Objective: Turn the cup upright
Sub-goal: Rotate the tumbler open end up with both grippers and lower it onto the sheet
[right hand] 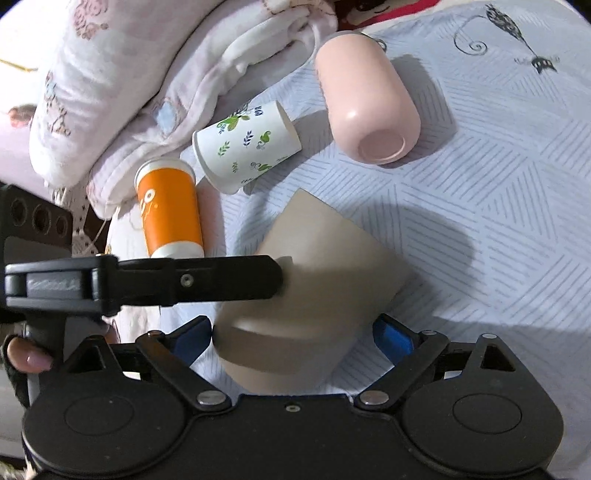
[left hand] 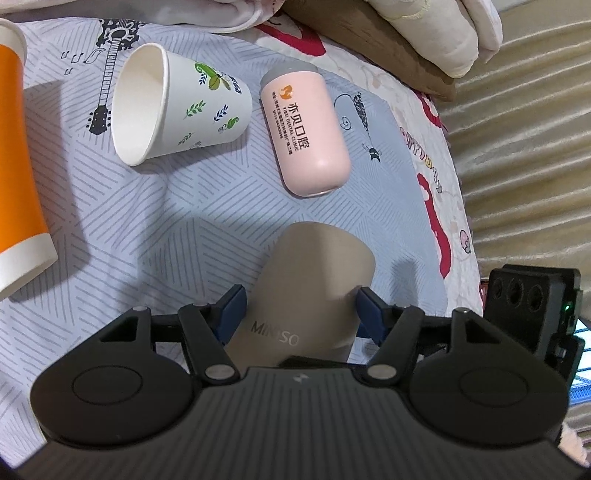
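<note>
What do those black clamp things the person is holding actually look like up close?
Each gripper, left and right, has a ribbed black body, two round discs, silver pivot pins and black linkages ending in blue fingers. No cables show.

**Background: bed surface, soft furnishings**

Work surface is a bedsheet [left hand: 122, 236], pale blue-grey with hatched line blocks plus black guitar and ornament prints. Red and cream patterned fabric [left hand: 439, 229] runs along its right edge in the left wrist view. Beyond that, ribbed beige cloth [left hand: 528, 155]. Rolled cream bedding [left hand: 436, 33] at top over a brown strip. Right wrist view: bunched white-pink quilt [right hand: 122, 92] along the left. Hard overhead-ish light, sharp dark shadows on the sheet.
</note>
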The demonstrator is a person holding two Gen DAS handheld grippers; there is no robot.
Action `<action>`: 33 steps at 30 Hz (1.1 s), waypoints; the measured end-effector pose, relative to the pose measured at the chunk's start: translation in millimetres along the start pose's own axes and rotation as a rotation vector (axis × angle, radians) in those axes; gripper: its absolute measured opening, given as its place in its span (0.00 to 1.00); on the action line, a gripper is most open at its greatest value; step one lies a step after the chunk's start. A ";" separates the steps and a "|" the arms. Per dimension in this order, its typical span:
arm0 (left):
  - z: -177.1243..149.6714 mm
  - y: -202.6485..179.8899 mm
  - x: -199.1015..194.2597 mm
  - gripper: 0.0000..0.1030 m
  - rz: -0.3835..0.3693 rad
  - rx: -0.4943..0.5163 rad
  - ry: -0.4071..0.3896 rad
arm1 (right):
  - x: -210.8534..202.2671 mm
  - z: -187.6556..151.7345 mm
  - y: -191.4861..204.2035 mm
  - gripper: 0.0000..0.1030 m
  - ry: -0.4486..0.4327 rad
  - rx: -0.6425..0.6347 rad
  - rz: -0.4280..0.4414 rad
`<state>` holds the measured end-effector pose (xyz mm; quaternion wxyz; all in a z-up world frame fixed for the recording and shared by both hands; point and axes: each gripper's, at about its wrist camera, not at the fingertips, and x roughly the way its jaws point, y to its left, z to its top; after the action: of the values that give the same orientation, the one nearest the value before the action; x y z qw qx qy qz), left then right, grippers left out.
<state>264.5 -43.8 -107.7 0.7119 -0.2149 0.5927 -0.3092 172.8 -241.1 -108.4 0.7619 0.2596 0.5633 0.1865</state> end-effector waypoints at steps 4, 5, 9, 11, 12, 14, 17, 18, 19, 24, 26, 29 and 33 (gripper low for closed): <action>-0.4 6.2 -0.3 0.63 -0.026 -0.016 -0.002 | -2.6 -5.7 1.6 0.94 -0.067 -0.012 -0.019; -1.0 8.8 -0.1 0.63 -0.042 -0.016 -0.003 | -3.4 -9.7 3.3 0.94 -0.094 -0.021 -0.025; -9.3 12.4 -7.2 0.63 -0.068 0.028 -0.019 | -9.5 -20.1 8.1 0.93 -0.147 -0.101 -0.041; -13.0 10.5 -11.0 0.63 -0.062 0.059 -0.029 | -11.4 -25.2 14.7 0.92 -0.161 -0.163 -0.058; -14.7 10.0 -13.2 0.63 -0.061 0.070 -0.032 | -11.4 -27.2 18.9 0.92 -0.166 -0.193 -0.069; -19.0 8.4 -16.9 0.62 -0.054 0.098 -0.046 | -12.6 -30.2 25.1 0.91 -0.171 -0.241 -0.086; -30.7 -0.1 -23.2 0.62 -0.031 0.194 -0.087 | -13.8 -37.3 31.8 0.90 -0.190 -0.317 -0.109; -34.7 -4.1 -24.1 0.62 -0.024 0.234 -0.097 | -14.2 -40.2 34.3 0.90 -0.200 -0.342 -0.119; -36.8 -6.6 -25.2 0.62 -0.021 0.261 -0.102 | -14.7 -43.4 36.4 0.90 -0.210 -0.363 -0.128; -47.5 -15.5 -31.3 0.63 -0.017 0.363 -0.131 | -18.7 -61.3 43.8 0.90 -0.253 -0.492 -0.190; -52.4 -21.6 -32.0 0.63 0.001 0.407 -0.150 | -18.0 -65.8 47.7 0.89 -0.272 -0.539 -0.221; -58.8 -29.8 -33.7 0.63 0.043 0.483 -0.185 | -13.4 -72.6 53.5 0.89 -0.312 -0.623 -0.273; -69.2 -36.0 -33.0 0.63 0.105 0.575 -0.249 | -3.1 -78.5 60.9 0.89 -0.373 -0.741 -0.348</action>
<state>186.7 -42.5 -74.2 0.8257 -0.0103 0.3994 -0.3982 97.3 -179.9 -87.3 0.9120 -0.1002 0.3470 0.1946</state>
